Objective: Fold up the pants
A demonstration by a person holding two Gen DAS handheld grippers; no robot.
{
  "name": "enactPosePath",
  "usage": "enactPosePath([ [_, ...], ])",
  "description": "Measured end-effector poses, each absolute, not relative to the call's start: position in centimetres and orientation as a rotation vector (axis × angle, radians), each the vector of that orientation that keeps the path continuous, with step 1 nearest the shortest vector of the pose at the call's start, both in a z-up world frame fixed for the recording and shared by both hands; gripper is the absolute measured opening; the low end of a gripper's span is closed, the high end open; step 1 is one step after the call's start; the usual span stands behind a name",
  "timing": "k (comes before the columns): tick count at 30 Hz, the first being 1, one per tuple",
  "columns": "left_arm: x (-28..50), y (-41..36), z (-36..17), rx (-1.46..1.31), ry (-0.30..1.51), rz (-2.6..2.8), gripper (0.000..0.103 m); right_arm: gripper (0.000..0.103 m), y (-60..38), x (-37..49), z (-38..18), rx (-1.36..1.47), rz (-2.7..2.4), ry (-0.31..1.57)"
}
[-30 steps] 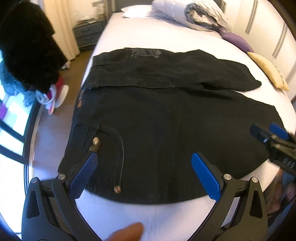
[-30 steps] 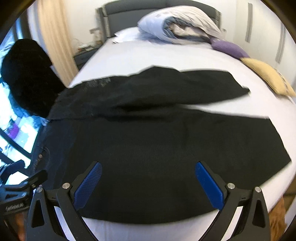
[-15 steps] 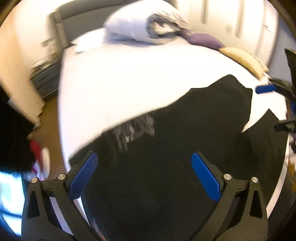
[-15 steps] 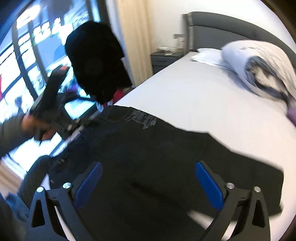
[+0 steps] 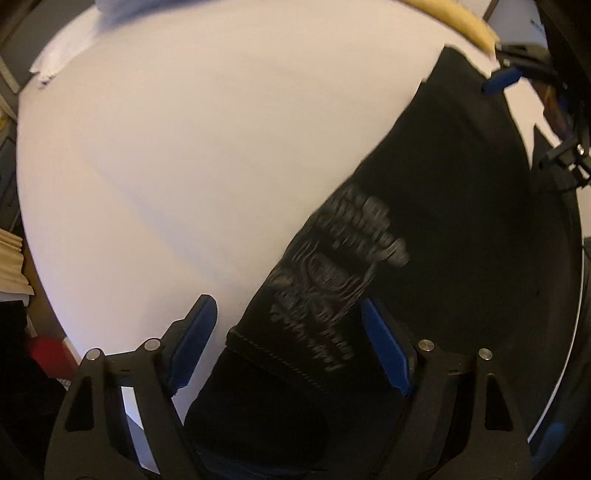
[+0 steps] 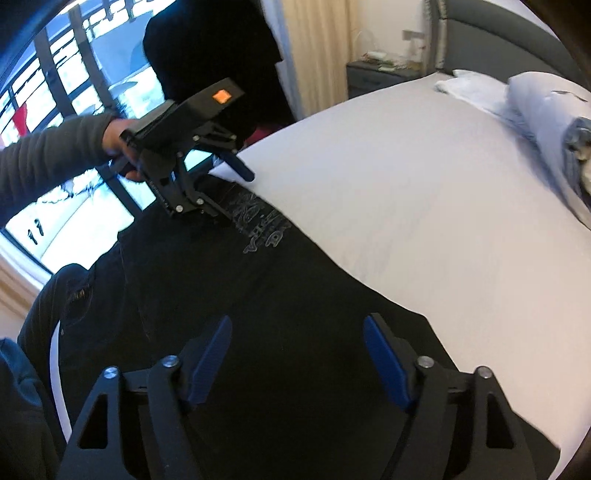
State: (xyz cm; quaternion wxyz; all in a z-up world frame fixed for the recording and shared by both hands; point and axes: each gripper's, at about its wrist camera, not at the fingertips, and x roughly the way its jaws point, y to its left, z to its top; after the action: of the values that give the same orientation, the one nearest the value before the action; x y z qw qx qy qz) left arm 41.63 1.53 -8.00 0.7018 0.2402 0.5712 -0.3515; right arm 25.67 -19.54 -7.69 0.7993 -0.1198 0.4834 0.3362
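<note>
Black pants (image 5: 443, 229) with a grey printed graphic (image 5: 332, 273) lie spread on a white bed (image 5: 184, 147). My left gripper (image 5: 291, 343) is open, low over the far waistband corner, its jaws straddling the pants' edge. In the right wrist view the left gripper (image 6: 236, 192) sits at that corner by the graphic (image 6: 262, 221). My right gripper (image 6: 299, 358) is open above the far leg of the pants (image 6: 258, 314), near its hem end. Its blue fingertips (image 5: 500, 81) show at the top right of the left wrist view.
A rolled duvet (image 6: 546, 122) and white pillow (image 6: 469, 79) lie at the bed's head by a grey headboard (image 6: 498, 44). A nightstand (image 6: 380, 72), curtain (image 6: 314, 48) and dark hanging clothes (image 6: 207, 51) stand by the window. A yellow cushion (image 5: 461, 22) lies beyond the pants.
Both grippers moved from the near side of the pants to the far edge. The left one dropped to the waistband corner, the right one swung over the far leg. Both stay open.
</note>
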Motion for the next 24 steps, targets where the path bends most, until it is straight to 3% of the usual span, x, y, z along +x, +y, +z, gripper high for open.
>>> enactPosePath([
  [6, 43.7, 2.3, -9.3, 0.478, 1.325, -0.83, 0.052, 0.075, -17.4, 27.9, -7.5, -0.319, 0.794, 1.077],
  [11, 43.0, 3.0, -8.4, 0.491, 1.28, -0.827, 0.015, 0.065, -15.5, 30.9, -7.6, -0.421, 0.853, 1.136],
  [15, 39.9, 3.1, -6.9, 0.596, 1.116, -0.79, 0.009, 0.061, -14.3, 32.8, -8.0, -0.484, 0.846, 1.162],
  [24, 32.7, 4.4, -4.7, 0.678, 0.862, -0.728, 0.008, 0.056, -12.5, 34.4, -10.1, -0.608, 0.848, 1.238],
])
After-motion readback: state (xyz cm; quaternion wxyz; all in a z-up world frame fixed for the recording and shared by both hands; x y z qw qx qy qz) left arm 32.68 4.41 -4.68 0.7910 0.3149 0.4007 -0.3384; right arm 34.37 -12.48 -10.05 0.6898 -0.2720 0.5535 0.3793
